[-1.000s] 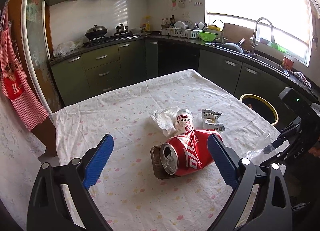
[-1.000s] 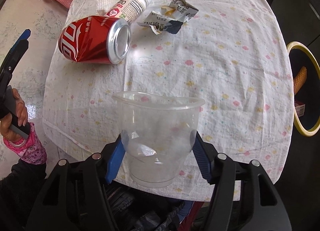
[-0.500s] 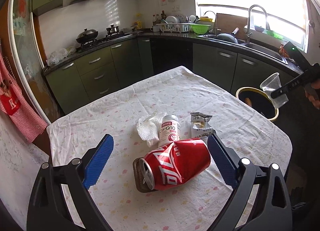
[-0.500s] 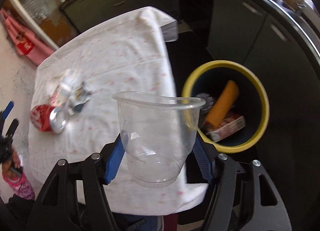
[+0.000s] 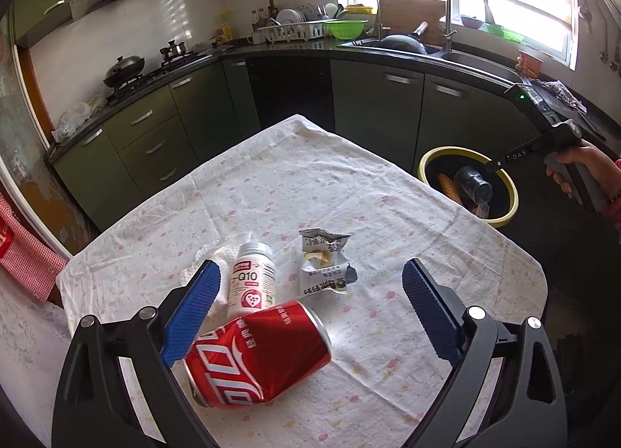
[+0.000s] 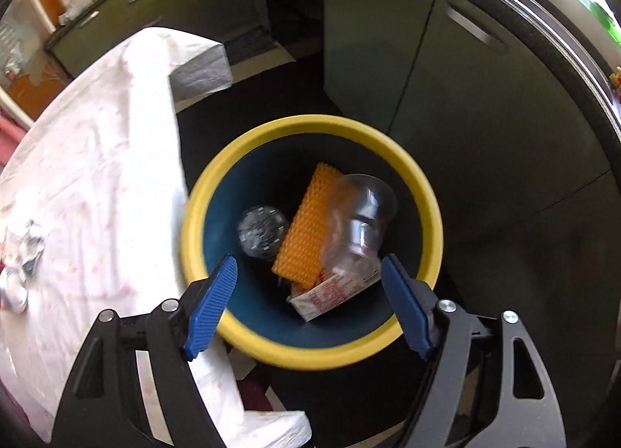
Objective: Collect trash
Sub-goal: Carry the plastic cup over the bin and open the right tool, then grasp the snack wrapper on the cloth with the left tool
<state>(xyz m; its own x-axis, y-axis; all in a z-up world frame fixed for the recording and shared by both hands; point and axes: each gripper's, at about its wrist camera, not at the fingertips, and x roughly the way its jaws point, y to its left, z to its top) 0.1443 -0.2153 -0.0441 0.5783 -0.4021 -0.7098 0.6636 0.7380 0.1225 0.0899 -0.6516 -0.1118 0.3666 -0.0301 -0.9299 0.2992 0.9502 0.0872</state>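
Now clear of tool (image 6: 306,308) — cup (image 6: 359,227)

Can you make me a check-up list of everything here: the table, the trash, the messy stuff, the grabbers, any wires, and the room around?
Surface: table with flowered cloth, wrinkled.
Job's things: crushed red can, white pill bottle, torn wrapper and tissue on the table; clear cup dropping into the yellow-rimmed bin.
Clutter: orange sponge and carton in the bin.
Grippers: left gripper open above the can; right gripper has just been opening, nothing between its jaws.
Cables: nothing seen.
Surroundings: green cabinets, sink faucet.
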